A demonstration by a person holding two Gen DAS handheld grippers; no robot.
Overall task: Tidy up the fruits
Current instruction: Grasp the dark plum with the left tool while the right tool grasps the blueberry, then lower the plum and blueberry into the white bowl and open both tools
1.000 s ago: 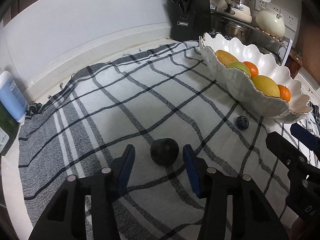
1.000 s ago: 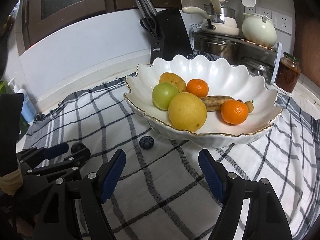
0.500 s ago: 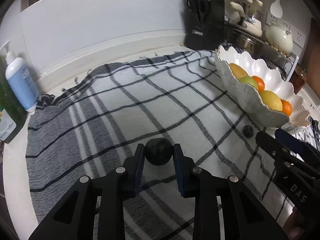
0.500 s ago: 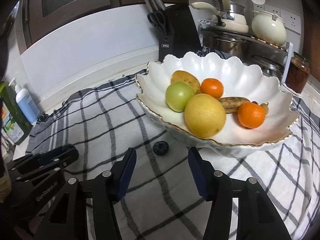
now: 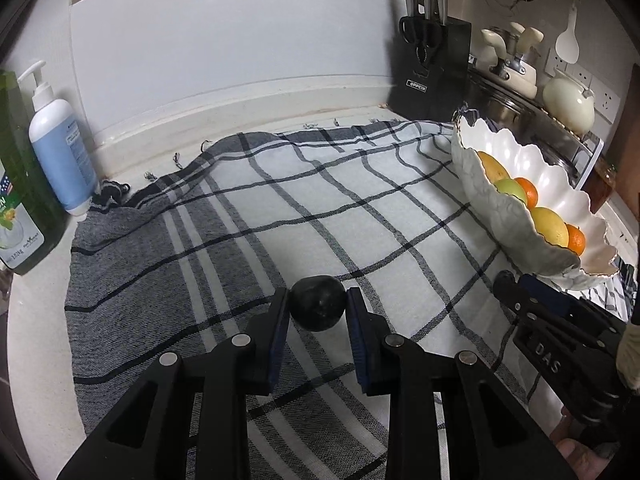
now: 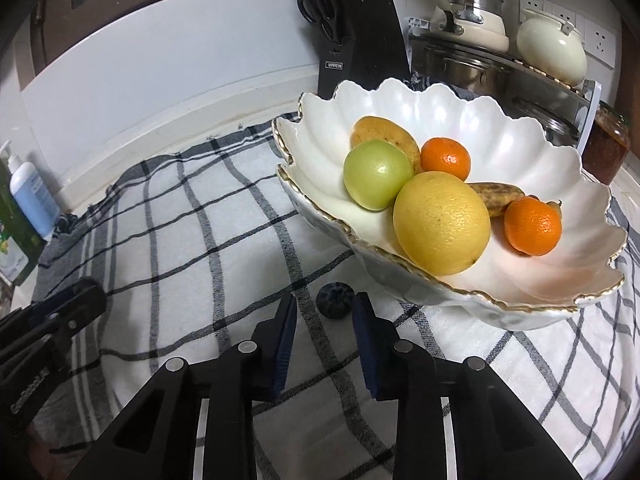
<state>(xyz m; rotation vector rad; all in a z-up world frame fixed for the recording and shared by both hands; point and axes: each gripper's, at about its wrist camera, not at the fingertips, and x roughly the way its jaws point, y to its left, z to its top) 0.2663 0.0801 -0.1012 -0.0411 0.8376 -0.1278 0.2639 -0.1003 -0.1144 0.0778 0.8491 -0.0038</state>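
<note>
A dark round plum sits on the checked cloth, and my left gripper is shut on it, blue pads pressing both its sides. In the right wrist view a small dark berry lies on the cloth just in front of the white scalloped bowl. My right gripper straddles the berry with its jaws closing; a gap shows at the left pad. The bowl holds a green apple, a yellow citrus, two oranges and brownish fruit.
A black knife block stands at the back behind the bowl. Pots and a cream kettle sit on a rack at the right, beside a jar. A soap pump bottle and a green bottle stand at the left edge.
My left gripper shut on the plum and lifted back slightly. The right gripper came down and forward to the berry, its fingers narrowing around it.
</note>
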